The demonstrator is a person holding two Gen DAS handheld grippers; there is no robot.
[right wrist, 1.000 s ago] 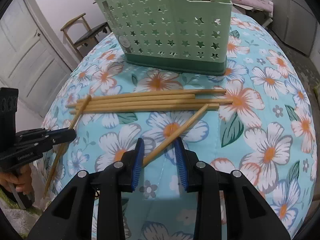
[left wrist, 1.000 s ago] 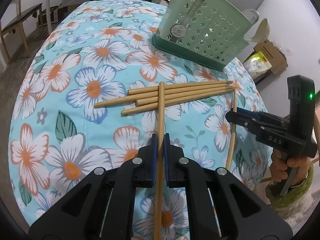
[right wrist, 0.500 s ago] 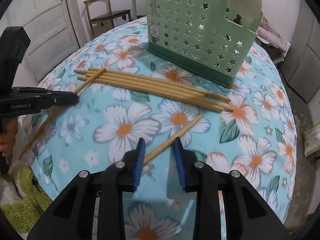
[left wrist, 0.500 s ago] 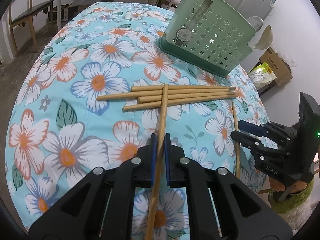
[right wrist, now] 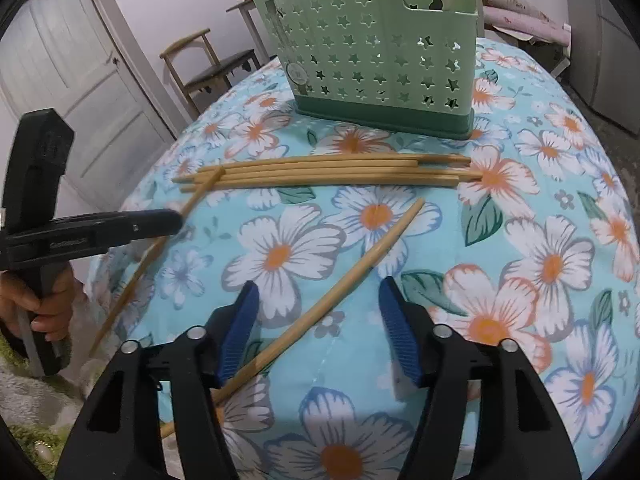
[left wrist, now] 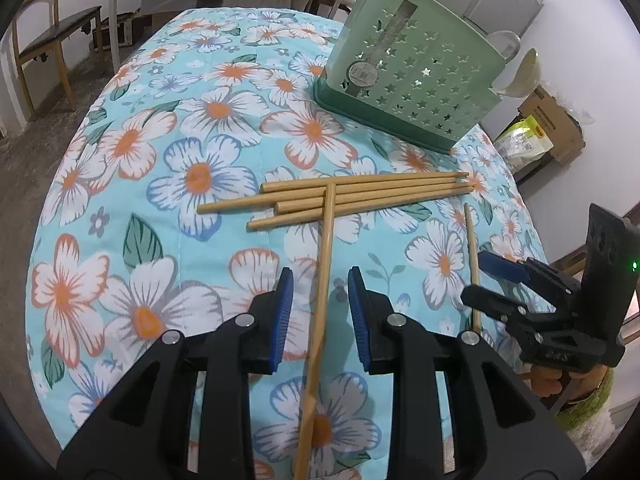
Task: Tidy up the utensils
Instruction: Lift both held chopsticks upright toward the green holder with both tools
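Note:
Several bamboo chopsticks [left wrist: 360,192] lie side by side on the floral tablecloth, in front of a green star-punched utensil basket [left wrist: 412,80]. One chopstick [left wrist: 322,280] lies crosswise, its far end on the bundle, and runs between the fingers of my open left gripper [left wrist: 320,312]. Another loose chopstick [right wrist: 340,288] lies between the fingers of my open right gripper [right wrist: 320,328]. The bundle [right wrist: 328,170] and the basket [right wrist: 380,52] also show in the right wrist view. Each gripper shows in the other's view: the right [left wrist: 492,280], the left [right wrist: 152,220].
The round table [left wrist: 120,184] drops off at its edges near both grippers. A wooden chair [right wrist: 208,64] and a white door [right wrist: 72,80] stand beyond the table. Cardboard boxes [left wrist: 556,124] and bags lie on the floor by the wall.
My left gripper has opened and let go of the crosswise chopstick, which now lies on the cloth. My right gripper has opened wider around its chopstick.

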